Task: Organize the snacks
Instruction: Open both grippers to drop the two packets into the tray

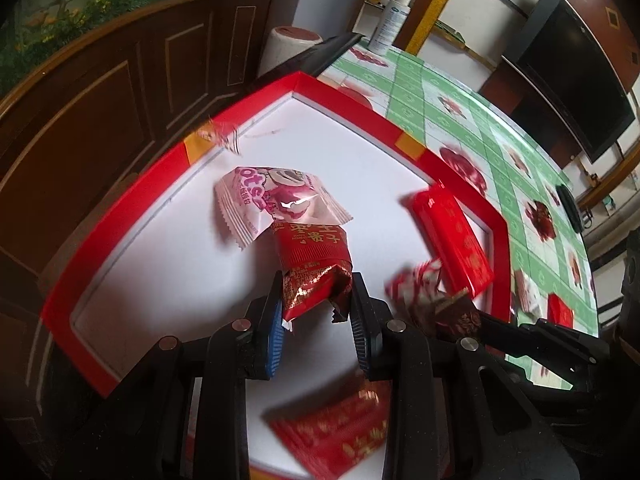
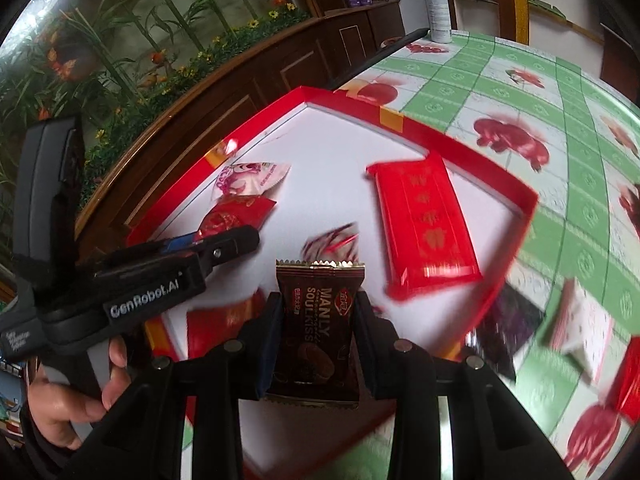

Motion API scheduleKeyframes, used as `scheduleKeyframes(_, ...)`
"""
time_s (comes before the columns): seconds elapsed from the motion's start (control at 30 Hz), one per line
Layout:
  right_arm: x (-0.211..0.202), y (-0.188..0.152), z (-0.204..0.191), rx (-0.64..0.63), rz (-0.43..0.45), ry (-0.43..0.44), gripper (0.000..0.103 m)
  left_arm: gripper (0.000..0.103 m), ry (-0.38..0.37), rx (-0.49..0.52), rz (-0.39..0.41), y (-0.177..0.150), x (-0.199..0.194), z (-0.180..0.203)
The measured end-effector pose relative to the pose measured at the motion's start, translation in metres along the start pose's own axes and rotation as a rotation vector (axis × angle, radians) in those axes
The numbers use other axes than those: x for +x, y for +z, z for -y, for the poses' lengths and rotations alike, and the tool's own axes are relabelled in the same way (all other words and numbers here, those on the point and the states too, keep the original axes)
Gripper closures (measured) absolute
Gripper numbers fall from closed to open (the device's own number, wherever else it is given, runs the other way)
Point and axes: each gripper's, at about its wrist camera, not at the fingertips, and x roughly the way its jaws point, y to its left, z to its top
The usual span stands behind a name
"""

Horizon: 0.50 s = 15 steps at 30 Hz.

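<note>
- Your left gripper (image 1: 316, 296) is clamped on a red foil snack packet (image 1: 314, 276) with gold print, holding it over the white floor of the red-rimmed box (image 1: 256, 100); the packet juts forward past the fingertips.
- Just ahead of that gripper and touching the far end of the packet, a pink-and-white snack packet (image 1: 276, 204) lies in the box.
- Further ahead and to its left, a small clear-looking wrapper (image 1: 222, 136) sits on the box rim; it is too blurred to identify.
- Below the left gripper, nearer you, another red packet with gold print (image 1: 336, 432) lies flat in the box.
- To the right of the left gripper, a small red-and-white wrapped candy (image 1: 412, 280) lies in the box, with a long glossy red bar (image 1: 448, 240) just beyond it against the right-hand wall.
- Your right gripper (image 2: 319, 300) is closed on a dark brown chocolate packet (image 2: 316, 328) printed "MANLY SOULKISS", held upright between the fingers above the box floor.
- To the right of that gripper, outside the box, a dark purple packet (image 2: 508, 324) and a white-and-pink packet (image 2: 580, 332) lie on the green-checked tablecloth (image 2: 500, 80); both are blurred.
- Far ahead at the table's edge stands a white spray bottle (image 2: 436, 4).
</note>
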Motion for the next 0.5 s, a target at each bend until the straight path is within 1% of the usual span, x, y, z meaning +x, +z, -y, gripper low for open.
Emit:
scheduleKeyframes(0.13, 0.014, 0.018, -0.002, -0.023, 0.006, -0.015, 0.066, 0.075, 0.03, 0.008, 0.017, 0.008, 0.004, 0.0)
scheduleKeyframes(0.27, 0.023, 0.04, 0.001, -0.013, 0.018, -0.013, 0.066, 0.075, 0.03, 0.013, 0.019, 0.009, 0.006, -0.001)
scheduleKeyframes(0.4, 0.024, 0.061, 0.004, 0.012, 0.055, 0.012, 0.066, 0.075, 0.021, 0.004, 0.025, 0.009, 0.005, -0.005)
scheduleKeyframes(0.5, 0.03, 0.08, 0.005, 0.02, 0.083, -0.002, 0.066, 0.075, 0.042, 0.006, 0.037, 0.012, 0.007, -0.005)
